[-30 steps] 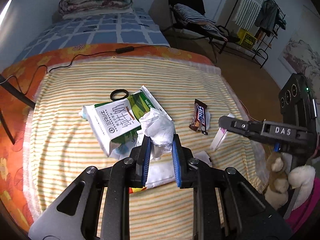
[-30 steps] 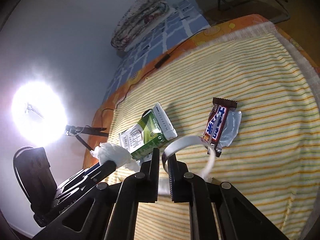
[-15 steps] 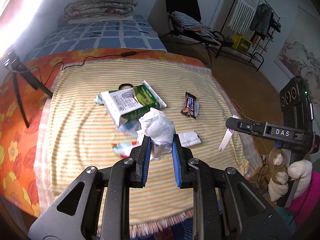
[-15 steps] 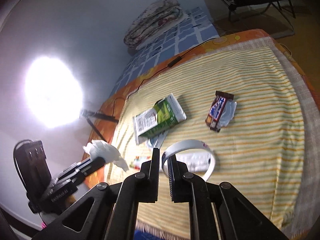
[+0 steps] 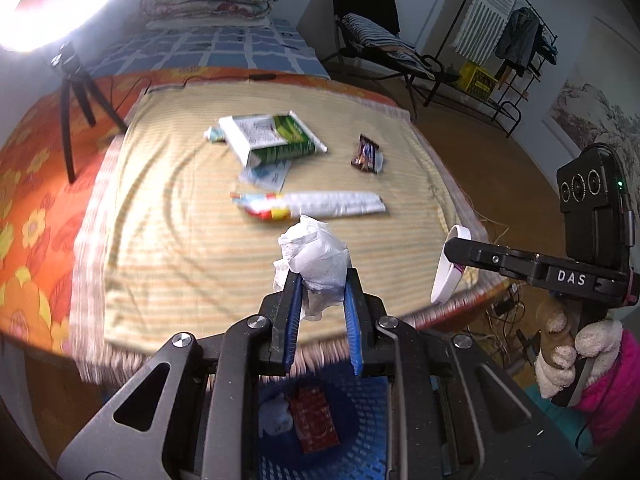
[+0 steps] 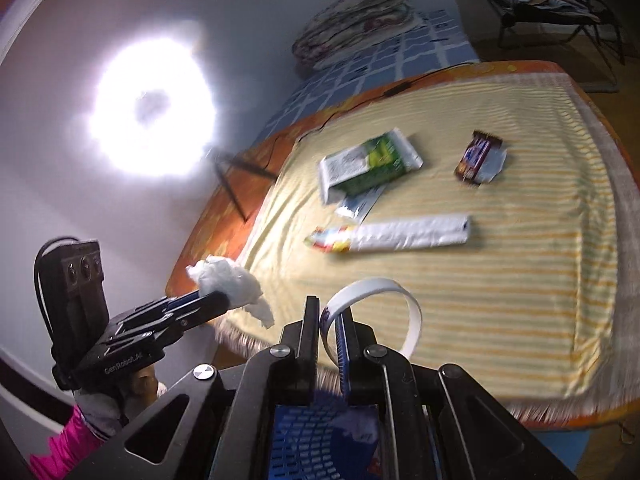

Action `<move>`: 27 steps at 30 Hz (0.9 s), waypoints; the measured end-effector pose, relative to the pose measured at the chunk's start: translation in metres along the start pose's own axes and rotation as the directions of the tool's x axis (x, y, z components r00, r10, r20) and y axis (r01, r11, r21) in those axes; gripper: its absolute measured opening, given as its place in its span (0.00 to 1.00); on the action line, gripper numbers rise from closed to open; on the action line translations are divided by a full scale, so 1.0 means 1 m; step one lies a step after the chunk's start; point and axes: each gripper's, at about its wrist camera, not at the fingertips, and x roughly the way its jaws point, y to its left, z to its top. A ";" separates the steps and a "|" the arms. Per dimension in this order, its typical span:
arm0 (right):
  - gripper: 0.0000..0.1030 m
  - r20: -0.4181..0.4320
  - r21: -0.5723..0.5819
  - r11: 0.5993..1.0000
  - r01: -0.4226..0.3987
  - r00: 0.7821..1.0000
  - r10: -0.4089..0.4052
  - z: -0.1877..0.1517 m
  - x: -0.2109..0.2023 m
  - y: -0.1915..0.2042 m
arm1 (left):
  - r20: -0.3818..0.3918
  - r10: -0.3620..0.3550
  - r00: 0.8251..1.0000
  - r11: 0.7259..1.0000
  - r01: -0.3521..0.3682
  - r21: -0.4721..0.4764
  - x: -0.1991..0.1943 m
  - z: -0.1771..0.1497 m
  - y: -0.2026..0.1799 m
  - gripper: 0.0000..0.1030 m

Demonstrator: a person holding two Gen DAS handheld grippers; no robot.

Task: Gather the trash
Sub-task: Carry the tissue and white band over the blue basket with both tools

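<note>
A crumpled tissue (image 5: 316,258) is clamped in the left gripper (image 5: 320,292), a white paper strip (image 6: 372,312) pinched in the right gripper (image 6: 328,320), both above the blue basket (image 5: 360,412).

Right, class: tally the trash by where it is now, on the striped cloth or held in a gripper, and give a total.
On the cloth: 5 (carton, leaflet, candy bar, long wrapper, tube)
Held: 2 (tissue, paper strip)
Total: 7
</note>
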 end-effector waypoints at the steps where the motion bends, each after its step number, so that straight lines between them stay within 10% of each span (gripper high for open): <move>1: 0.06 -0.010 -0.007 1.000 -0.002 1.000 0.002 -0.008 0.001 0.004 | -0.005 -0.001 1.000 1.000 0.001 -0.002 -0.001 -0.005 0.000 0.19; 27: 0.07 -0.201 -0.054 0.998 -0.013 0.980 0.002 -0.136 0.031 0.024 | -0.197 0.026 0.980 0.999 -0.021 0.029 0.021 -0.136 -0.002 0.19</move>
